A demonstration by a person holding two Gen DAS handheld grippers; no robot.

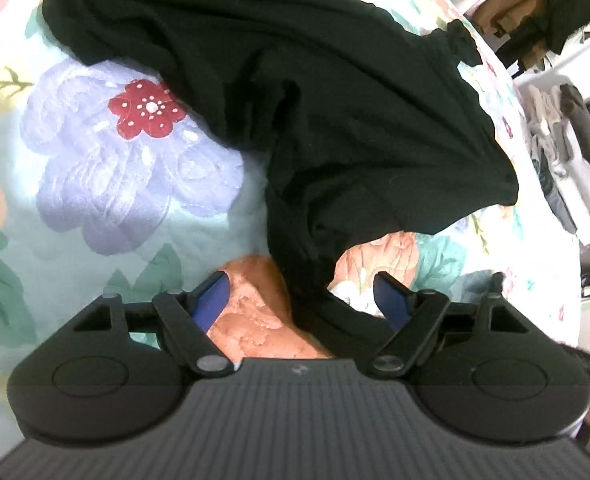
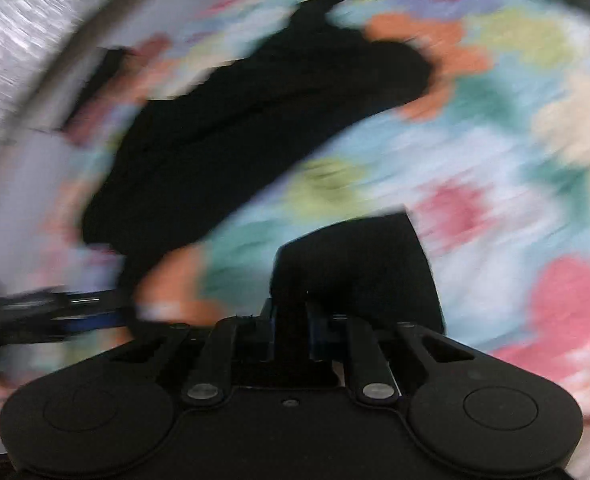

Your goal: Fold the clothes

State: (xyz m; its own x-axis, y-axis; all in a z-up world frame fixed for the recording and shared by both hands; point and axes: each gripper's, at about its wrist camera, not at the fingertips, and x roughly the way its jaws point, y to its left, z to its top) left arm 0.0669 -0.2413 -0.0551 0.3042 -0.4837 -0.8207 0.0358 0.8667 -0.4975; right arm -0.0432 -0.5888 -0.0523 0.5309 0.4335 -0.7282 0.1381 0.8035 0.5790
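And here we are over the floral bedspread point(image 1: 107, 184), with the black garment point(image 1: 335, 120) sprawled across it in a rumpled heap, creased and bunched rather than flat. From the left wrist view, the garment runs from the far side of the spread down toward the camera, narrowing into a strip that passes right between the blue fingertips point(image 1: 211, 300) of the left gripper point(image 1: 301, 300). That gripper stands wide apart, and its pads are clear of the cloth on both sides, so nothing is pinched there. The strip lies over an orange bloom printed on the spread, just beside the big lilac flower with the red centre point(image 1: 147, 108).

Over to the right wrist view, heavily blurred. The right gripper point(image 2: 291, 320) has its jaws drawn close together, and a fold of the black garment point(image 2: 355, 264) rises straight out from between them; it is clamped on that fold. The rest of the garment stretches away across the bedspread point(image 2: 495, 160) behind it. At the left edge of this view, low down, a dark streaked shape with a blue trace shows, too smeared to identify.
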